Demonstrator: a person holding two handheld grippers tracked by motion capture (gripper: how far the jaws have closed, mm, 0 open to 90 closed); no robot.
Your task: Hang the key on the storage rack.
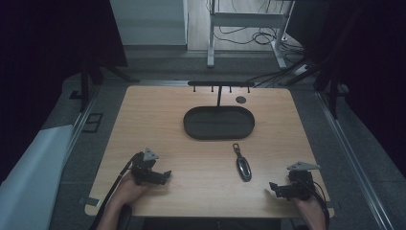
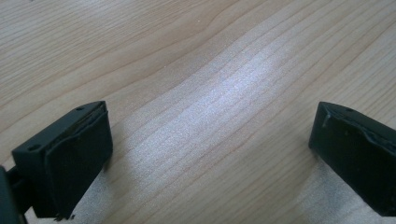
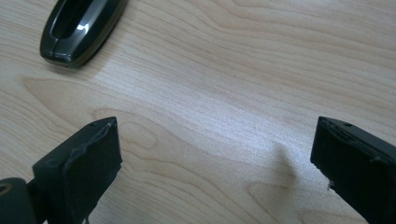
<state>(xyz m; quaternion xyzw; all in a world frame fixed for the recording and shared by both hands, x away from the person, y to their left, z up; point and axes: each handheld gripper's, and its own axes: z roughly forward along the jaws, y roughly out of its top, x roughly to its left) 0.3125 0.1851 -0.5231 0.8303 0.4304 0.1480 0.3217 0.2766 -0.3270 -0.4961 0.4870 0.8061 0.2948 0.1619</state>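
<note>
— Dim room, pale wooden table (image 1: 143,120); how are you holding?
— You're resting both hands low at the near edge: left gripper (image 1: 163,176) spread over bare wood, right gripper (image 1: 273,188) spread too.
— And the key fob (image 1: 243,167)?
— Lying between them, nearer your right, before the black oval tray (image 1: 219,122). No readable writing.

High view is dim overall; counter (image 1: 158,120) is the brightest patch w/ dark corners around it, esp. left and right of it. Floor beyond counter's far edge is lit brighter. Edges bow slightly, lens distortion. Left gripper view: soft pale glare streak across the counter (image 2: 224,93), wood grain sharp, jaws near the lens a bit soft w/ faint shadows under them. Right gripper view: similar sheen on counter, small highlights on key fob (image 3: 79,28).
</note>
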